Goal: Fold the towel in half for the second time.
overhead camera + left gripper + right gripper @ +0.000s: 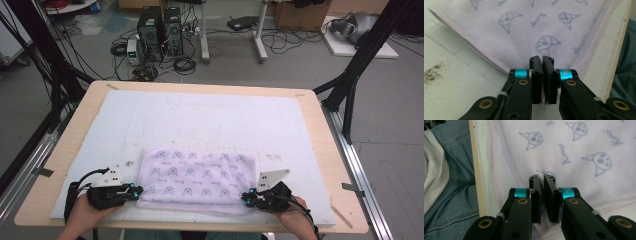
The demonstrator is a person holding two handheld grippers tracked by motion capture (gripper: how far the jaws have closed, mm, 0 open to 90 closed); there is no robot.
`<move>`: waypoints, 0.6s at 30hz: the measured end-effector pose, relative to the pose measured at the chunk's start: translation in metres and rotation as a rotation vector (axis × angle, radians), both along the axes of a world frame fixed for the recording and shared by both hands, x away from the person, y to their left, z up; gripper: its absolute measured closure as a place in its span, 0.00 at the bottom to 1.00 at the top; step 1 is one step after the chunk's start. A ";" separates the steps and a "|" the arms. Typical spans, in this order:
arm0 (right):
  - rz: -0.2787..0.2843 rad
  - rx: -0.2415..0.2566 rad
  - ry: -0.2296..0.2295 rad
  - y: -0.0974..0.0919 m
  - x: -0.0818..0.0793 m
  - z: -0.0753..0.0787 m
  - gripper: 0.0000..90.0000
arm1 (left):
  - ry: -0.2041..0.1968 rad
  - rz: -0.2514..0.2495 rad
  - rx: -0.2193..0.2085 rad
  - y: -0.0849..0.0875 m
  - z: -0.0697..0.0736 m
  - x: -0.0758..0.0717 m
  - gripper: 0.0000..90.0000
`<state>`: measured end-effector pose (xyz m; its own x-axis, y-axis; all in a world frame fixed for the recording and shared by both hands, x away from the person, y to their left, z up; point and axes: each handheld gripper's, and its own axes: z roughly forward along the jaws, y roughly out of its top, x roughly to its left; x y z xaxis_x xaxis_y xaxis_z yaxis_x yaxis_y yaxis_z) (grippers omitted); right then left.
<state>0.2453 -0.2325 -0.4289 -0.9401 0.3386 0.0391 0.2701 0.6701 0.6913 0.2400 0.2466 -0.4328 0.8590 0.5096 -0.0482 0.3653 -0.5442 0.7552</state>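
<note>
A lavender towel (pixel 197 175) printed with small cartoon faces lies folded on the white mat (pixel 200 115), near the table's front edge. My left gripper (pixel 140 190) sits at its near left corner. In the left gripper view the jaws (pixel 542 59) stand together over the stitched hem of the towel (pixel 524 30), pinching the corner. My right gripper (pixel 245 197) is at the near right corner. In the right gripper view its jaws (pixel 542 178) are closed, and the cloth of the towel (pixel 574 152) puckers at their tips.
The wooden table (pixel 310 107) shows as a rim around the mat. A dark smudge (pixel 432 72) marks the mat left of the towel. The person's jeans (pixel 451 182) lie just past the front edge (pixel 477 170). Computers and cables (pixel 160 35) sit on the floor beyond.
</note>
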 end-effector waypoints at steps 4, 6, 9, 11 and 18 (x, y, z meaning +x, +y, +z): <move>-0.003 0.060 -0.015 -0.007 -0.002 0.016 0.95 | -0.014 0.005 -0.046 0.004 0.012 -0.001 0.96; 0.002 0.072 -0.024 -0.010 -0.003 0.022 0.95 | -0.022 -0.002 -0.055 0.003 0.017 -0.003 0.96; 0.017 0.060 -0.015 -0.010 -0.006 0.023 0.95 | -0.011 -0.020 -0.030 0.002 0.017 -0.006 0.96; 0.032 0.054 0.006 -0.010 -0.010 0.019 0.95 | 0.005 -0.020 -0.019 0.002 0.011 -0.009 0.96; 0.042 0.058 0.071 -0.008 -0.008 0.006 0.87 | 0.062 0.011 -0.022 -0.001 0.007 -0.001 0.72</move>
<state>0.2373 -0.2403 -0.4231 -0.9475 0.2945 0.1248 0.2927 0.6411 0.7094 0.2391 0.2454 -0.4256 0.8483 0.5174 -0.1129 0.4180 -0.5233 0.7426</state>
